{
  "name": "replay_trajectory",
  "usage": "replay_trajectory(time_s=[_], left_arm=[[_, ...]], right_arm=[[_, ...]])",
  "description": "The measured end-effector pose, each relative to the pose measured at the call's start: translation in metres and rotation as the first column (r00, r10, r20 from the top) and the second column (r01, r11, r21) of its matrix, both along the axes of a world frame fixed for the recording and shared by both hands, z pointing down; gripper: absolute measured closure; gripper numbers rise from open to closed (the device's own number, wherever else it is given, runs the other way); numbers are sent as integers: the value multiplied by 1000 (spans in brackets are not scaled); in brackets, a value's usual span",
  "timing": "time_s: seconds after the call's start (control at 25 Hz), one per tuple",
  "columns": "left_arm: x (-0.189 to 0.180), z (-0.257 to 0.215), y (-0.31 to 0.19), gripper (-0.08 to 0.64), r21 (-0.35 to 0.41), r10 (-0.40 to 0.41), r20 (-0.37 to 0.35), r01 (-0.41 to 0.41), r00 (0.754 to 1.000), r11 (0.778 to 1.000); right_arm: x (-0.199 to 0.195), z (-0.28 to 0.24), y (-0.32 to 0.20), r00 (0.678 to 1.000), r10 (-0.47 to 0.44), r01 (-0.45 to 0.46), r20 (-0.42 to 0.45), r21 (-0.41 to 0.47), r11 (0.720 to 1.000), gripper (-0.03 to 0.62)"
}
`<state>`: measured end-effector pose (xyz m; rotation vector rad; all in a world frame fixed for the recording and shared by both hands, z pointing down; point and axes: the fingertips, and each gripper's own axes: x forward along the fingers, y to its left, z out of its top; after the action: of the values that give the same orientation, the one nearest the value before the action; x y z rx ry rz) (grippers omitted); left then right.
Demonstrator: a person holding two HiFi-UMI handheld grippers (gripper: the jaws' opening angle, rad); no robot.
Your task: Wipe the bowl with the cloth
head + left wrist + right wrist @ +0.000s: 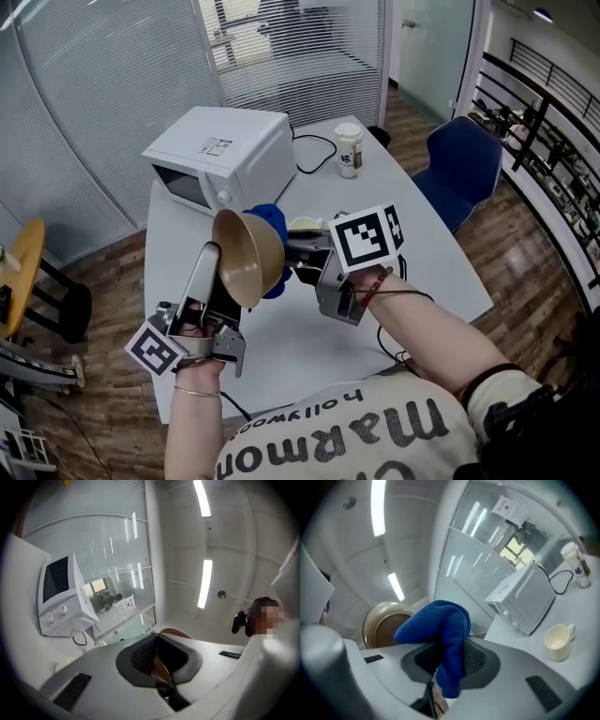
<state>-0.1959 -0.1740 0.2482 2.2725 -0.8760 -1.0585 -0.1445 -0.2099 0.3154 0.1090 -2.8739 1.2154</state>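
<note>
Cloth (pixel 440 634) between right fingers (pixel 476 660), bowl (pixel 246 258) rim between left fingers (pixel 140 656)

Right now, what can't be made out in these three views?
- Head view: whether the cloth touches the bowl; the bowl itself hides the contact.
- Right gripper view: the cloth, clamped in the right claw, covers part of the bowl's inside, so its cleanliness can't be judged.
- Left gripper view: the left claw, shut on the bowl's rim, blocks nearly all of the bowl.
- Head view: the bottle label is too small to read.
</note>
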Motion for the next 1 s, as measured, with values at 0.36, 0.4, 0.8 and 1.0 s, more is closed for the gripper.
replay_trajectory(time_s=[0.36,0.4,0.8,1.0], left_arm=[[5,15,-5,554,-59,-4,73,8,997,998],[3,16,-6,554,-64,-17,93,23,996,998],[-13,23,-12,552,-63,-159,258,181,953,982],[-19,27,-13,551,-71,-183,279,210,943,975]], right_arm=[[7,4,-4,995,2,17,97,-197,980,499],[8,4,-4,995,6,14,99,-200,980,499],[10,1,-6,994,2,19,111,-186,982,499],[10,1,-5,994,1,21,113,-188,982,499]])
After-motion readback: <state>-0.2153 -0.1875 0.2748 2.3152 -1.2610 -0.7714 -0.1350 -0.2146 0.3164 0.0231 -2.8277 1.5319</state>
